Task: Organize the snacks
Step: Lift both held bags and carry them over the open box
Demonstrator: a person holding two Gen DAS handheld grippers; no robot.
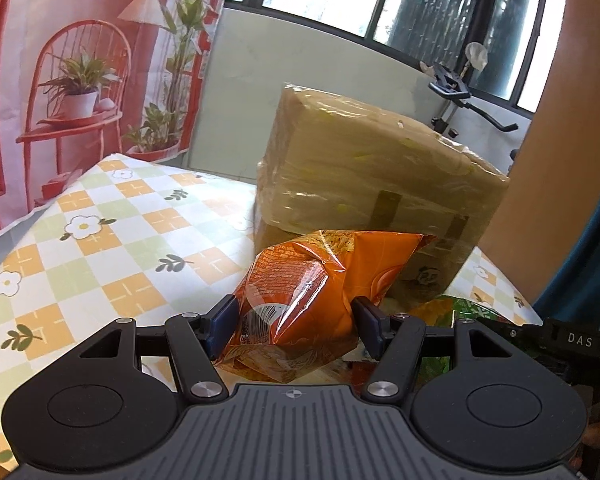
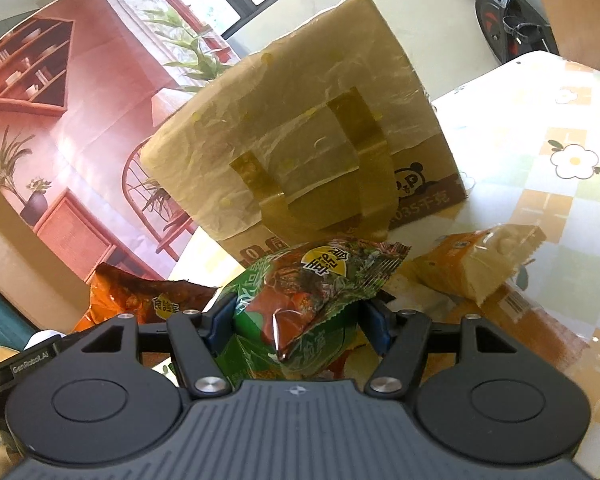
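My left gripper point(image 1: 294, 326) is shut on an orange snack packet point(image 1: 312, 296) and holds it above the table, in front of a taped cardboard box point(image 1: 372, 172). My right gripper point(image 2: 296, 326) is shut on a green snack packet point(image 2: 312, 292), also in front of the box point(image 2: 300, 120). In the right wrist view an orange packet point(image 2: 140, 296) lies to the left and a pale yellow-orange packet point(image 2: 480, 264) lies on the table to the right. A green packet point(image 1: 460, 312) shows at the right in the left wrist view.
The table has a checked floral cloth point(image 1: 100, 240). A printed backdrop point(image 1: 80, 60) hangs behind its far left edge. An exercise bike point(image 1: 460, 96) stands by the windows. A brown panel point(image 1: 560, 140) rises at the right.
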